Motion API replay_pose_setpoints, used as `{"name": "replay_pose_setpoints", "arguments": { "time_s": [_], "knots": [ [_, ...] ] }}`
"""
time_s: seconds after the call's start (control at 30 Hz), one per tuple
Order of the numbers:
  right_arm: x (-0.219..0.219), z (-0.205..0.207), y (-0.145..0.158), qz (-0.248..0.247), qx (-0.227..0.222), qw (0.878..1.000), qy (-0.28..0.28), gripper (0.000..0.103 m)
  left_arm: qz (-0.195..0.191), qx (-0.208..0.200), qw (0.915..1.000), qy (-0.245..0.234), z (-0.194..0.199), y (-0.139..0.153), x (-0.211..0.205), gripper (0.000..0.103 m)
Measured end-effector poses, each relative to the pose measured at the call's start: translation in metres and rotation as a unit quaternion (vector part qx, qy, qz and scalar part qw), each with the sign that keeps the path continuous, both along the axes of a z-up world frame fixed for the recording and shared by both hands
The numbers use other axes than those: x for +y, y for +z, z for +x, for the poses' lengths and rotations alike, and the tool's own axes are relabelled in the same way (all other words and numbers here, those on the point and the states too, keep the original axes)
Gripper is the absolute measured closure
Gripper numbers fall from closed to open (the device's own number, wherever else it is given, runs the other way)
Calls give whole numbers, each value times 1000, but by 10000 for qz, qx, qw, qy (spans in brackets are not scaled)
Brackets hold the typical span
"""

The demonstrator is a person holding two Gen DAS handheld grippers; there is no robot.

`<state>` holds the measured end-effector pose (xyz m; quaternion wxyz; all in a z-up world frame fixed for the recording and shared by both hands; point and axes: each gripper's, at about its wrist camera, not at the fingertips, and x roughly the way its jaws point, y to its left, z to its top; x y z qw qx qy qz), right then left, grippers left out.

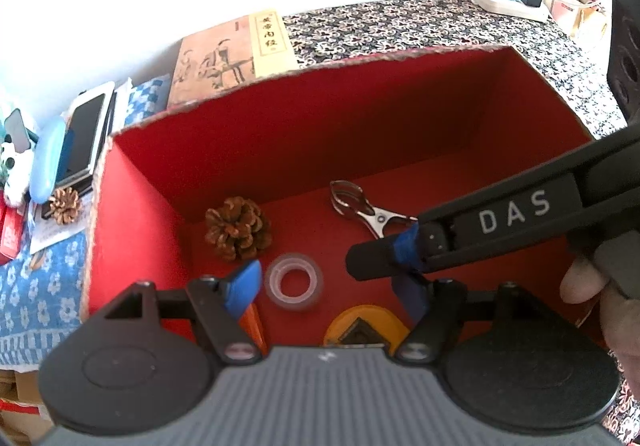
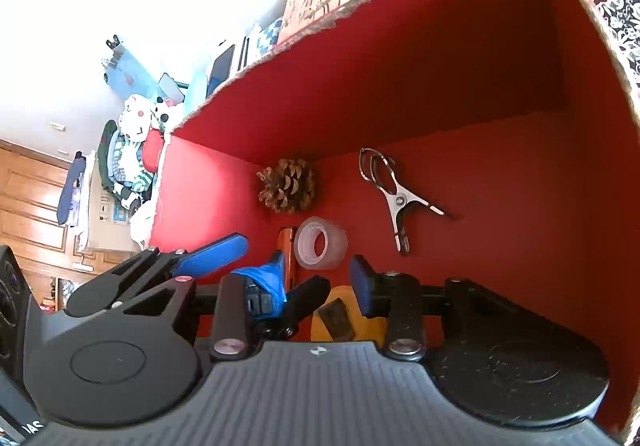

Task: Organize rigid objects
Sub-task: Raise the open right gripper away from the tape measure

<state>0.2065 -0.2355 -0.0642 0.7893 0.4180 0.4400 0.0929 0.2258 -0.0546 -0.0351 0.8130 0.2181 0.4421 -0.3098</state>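
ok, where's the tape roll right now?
The tape roll lies on the floor of the red box, between the pinecone and the metal clamp, just ahead of the open left gripper.

box (image 1: pixel 304 133): matt red card, ragged rim | clamp (image 2: pixel 394 197): shiny metal | tape roll (image 1: pixel 295 281): clear glossy plastic | pine cone (image 1: pixel 238 228): rough, woody scales

Both wrist cameras looked steeply down from close above into the open red-lined cardboard box (image 1: pixel 280 133). The left view faced its far wall squarely; the right view peered in from the right, tilted. Both shared the brown pine cone (image 1: pixel 238 228), the clear tape roll (image 2: pixel 321 248) and the metal spring clamp (image 2: pixel 394 193).
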Motion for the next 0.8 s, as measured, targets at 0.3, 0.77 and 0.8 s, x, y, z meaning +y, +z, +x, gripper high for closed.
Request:
{"name": "replay_pose_setpoints", "arguments": {
  "time_s": [0.3,0.77,0.8],
  "knots": [
    [-2,-4,2,-111,-38,9993,-348,83,20,-43,9999,161,3,-1,0,30],
    [-4,-9,2,-163,-121,9985,-517,83,55,-110,9997,198,2,-1,-1,29],
    [-4,-10,2,-172,-127,9984,-518,83,58,-114,9997,197,2,-1,-1,29]
  ]
}}
